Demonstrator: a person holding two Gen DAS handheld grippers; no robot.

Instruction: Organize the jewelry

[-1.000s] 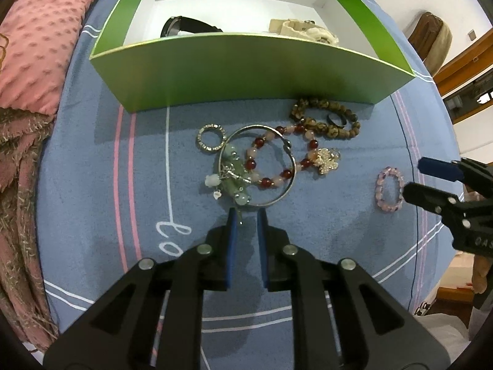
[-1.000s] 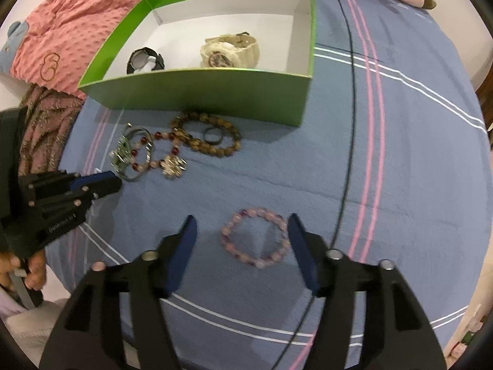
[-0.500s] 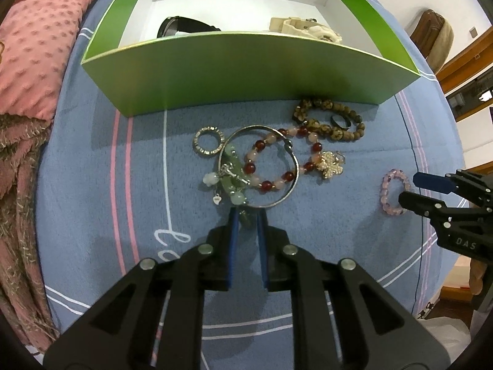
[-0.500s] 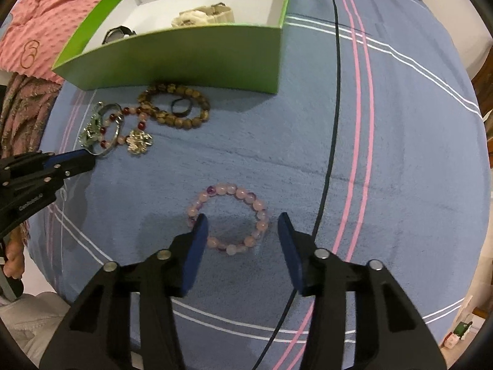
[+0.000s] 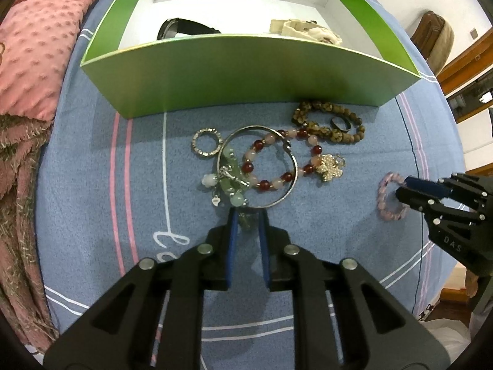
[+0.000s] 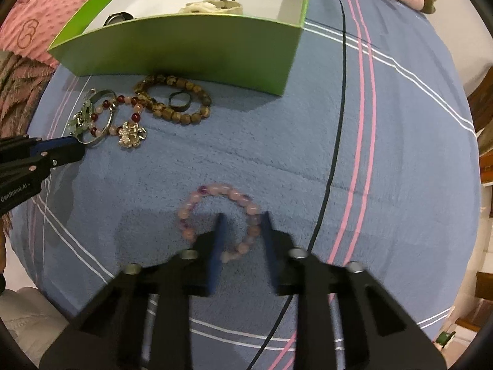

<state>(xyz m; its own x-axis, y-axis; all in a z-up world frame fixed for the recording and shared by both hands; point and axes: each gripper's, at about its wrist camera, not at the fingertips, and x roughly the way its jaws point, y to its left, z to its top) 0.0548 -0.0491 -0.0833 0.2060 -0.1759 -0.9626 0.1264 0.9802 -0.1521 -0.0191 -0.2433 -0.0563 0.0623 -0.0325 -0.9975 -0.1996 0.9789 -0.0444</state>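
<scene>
A pile of jewelry lies on a blue blanket in front of a green box (image 5: pixel 246 71). My left gripper (image 5: pixel 248 215) is narrowly open around the near end of a green bead charm (image 5: pixel 231 182) attached to a silver bangle (image 5: pixel 257 166). A red and pink bead bracelet (image 5: pixel 277 166) lies across the bangle. My right gripper (image 6: pixel 242 219) is partly open, its fingers straddling the right side of a pink bead bracelet (image 6: pixel 215 212); that bracelet also shows in the left wrist view (image 5: pixel 389 197).
The green box (image 6: pixel 185 40) holds a black watch (image 5: pixel 181 27) and a cream watch (image 5: pixel 305 29). A brown bead bracelet (image 5: pixel 329 120), a dark ring (image 5: pixel 340 125), a small silver ring (image 5: pixel 207 142) and a pearl flower charm (image 5: pixel 331 166) lie near it. A pink blanket (image 5: pixel 34 58) lies left.
My right gripper moved forward onto the pink bracelet and its fingers narrowed around one side. My left gripper crept forward over the green charm's near end.
</scene>
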